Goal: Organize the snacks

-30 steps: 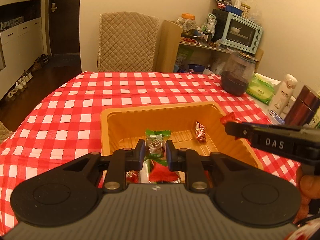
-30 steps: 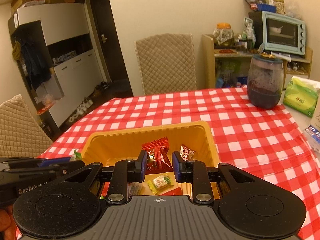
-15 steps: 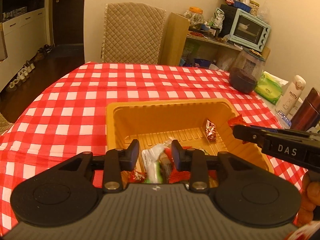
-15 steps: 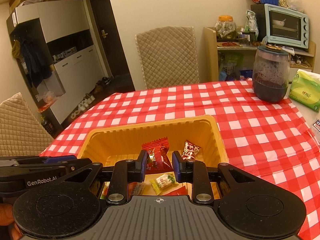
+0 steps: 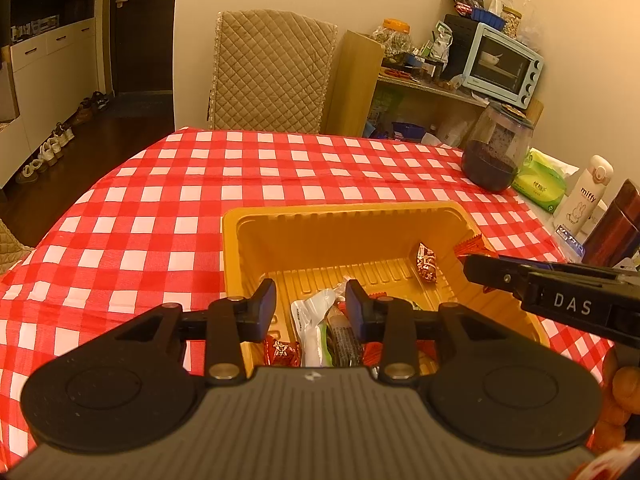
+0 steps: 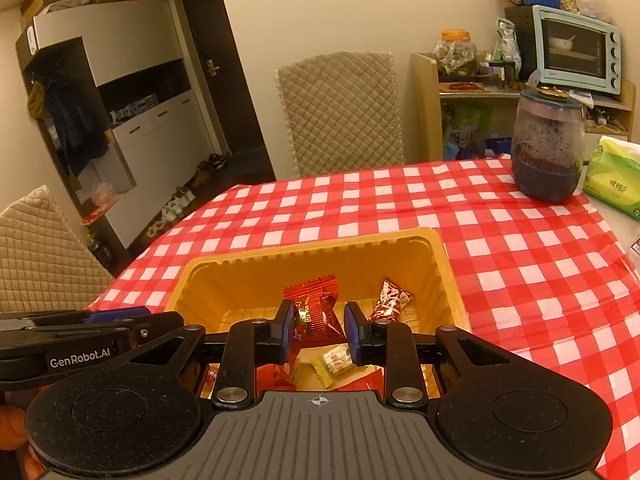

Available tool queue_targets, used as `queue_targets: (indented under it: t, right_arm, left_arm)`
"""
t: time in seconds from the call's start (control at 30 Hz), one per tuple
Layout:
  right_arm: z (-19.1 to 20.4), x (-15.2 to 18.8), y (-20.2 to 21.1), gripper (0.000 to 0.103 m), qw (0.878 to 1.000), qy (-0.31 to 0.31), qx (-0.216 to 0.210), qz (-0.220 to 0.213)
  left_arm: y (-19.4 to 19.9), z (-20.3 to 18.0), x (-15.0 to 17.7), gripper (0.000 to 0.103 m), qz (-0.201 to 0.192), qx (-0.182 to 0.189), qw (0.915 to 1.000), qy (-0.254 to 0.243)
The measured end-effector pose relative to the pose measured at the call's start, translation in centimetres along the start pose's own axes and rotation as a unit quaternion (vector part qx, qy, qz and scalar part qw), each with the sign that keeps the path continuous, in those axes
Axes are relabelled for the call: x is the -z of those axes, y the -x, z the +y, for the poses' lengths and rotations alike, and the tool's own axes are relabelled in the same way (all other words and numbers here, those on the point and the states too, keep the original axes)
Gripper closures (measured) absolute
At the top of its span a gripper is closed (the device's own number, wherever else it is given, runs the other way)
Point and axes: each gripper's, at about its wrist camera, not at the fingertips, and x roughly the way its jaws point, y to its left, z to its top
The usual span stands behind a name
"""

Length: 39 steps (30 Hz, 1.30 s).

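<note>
An orange plastic tray sits on the red checked tablecloth and holds several wrapped snacks. My left gripper is open and empty above the tray's near end, over a white and green packet and a dark bar. A small red candy lies at the tray's right side. My right gripper holds a red snack packet between its fingers above the tray. In the tray lie a red-white candy and a yellow candy. The right gripper also shows in the left wrist view.
A dark glass jar stands at the table's far right, with a green tissue pack, a white bottle and a dark flask beside it. A quilted chair stands behind the table. A shelf with a toaster oven is at the back right.
My left gripper opened and let go of the green-wrapped candy, which dropped into the tray, and then rose a little. My right gripper keeps its red packet and has barely moved.
</note>
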Motion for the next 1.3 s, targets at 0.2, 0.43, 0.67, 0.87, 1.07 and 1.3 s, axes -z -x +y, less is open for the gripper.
queue_targets:
  t: [0.2, 0.43, 0.67, 0.87, 1.07, 1.3]
  right_arm:
    - [0.0, 0.0, -0.2, 0.076, 1.000, 0.000, -0.001, 0.001]
    - [0.1, 0.1, -0.2, 0.076, 1.000, -0.002, -0.002, 0.001]
    - [-0.1, 0.1, -0.4, 0.074, 1.000, -0.013, -0.023, -0.004]
    - [-1.6, -0.3, 0.1, 0.034, 0.998, -0.049, -0.014, -0.026]
    - [-2.2, -0.4, 0.3, 0.034, 0.998, -0.052, 0.003, -0.019]
    - [-2.2, -0.3, 0.4, 0.034, 0.999, -0.048, 0.010, -0.017]
  left_arm:
    - [0.0, 0.0, 0.1, 0.069, 0.001, 0.000, 1.0000, 0.000]
    - [-0.2, 0.0, 0.2, 0.067, 0.002, 0.000, 1.0000, -0.003]
    - [-0.3, 0.0, 0.3, 0.049, 0.001, -0.002, 1.0000, -0.002]
    - [-0.4, 0.1, 0.4, 0.042, 0.002, -0.007, 1.0000, -0.005]
    - [-0.5, -0.1, 0.5, 0.030, -0.002, -0.015, 0.9998, -0.012]
    - [-0.6, -0.3, 0.6, 0.014, -0.007, -0.027, 0.9993, -0.024]
